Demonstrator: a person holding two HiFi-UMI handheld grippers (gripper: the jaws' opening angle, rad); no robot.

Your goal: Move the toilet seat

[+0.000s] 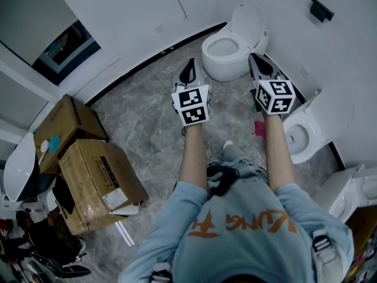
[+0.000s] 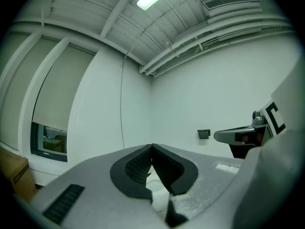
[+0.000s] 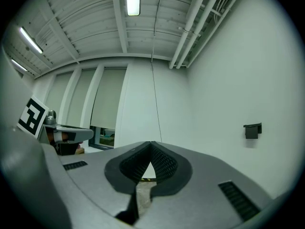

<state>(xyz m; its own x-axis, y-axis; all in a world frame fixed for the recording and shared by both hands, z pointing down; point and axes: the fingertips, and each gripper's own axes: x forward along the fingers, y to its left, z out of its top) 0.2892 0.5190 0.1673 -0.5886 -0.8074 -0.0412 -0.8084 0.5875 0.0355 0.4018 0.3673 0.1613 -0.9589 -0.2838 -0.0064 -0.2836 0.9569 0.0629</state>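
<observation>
A white toilet [image 1: 225,56] stands against the curved wall at the top centre of the head view. Its bowl is uncovered and its lid and seat [image 1: 247,21] are tipped up against the wall. My left gripper [image 1: 189,63] hovers just left of the bowl, jaws shut on nothing. My right gripper [image 1: 254,58] hovers just right of the bowl, also shut and empty. In the left gripper view the jaws [image 2: 152,147] meet at their tips, and a bit of white toilet [image 2: 156,191] shows below them. The jaws [image 3: 151,143] are equally closed in the right gripper view.
A second white toilet [image 1: 311,128] stands at the right wall, with another white fixture [image 1: 349,190] below it. Two cardboard boxes [image 1: 97,181] sit on the marble floor at the left. A black holder [image 1: 321,9] hangs on the wall. A small pink item [image 1: 259,128] lies by my right arm.
</observation>
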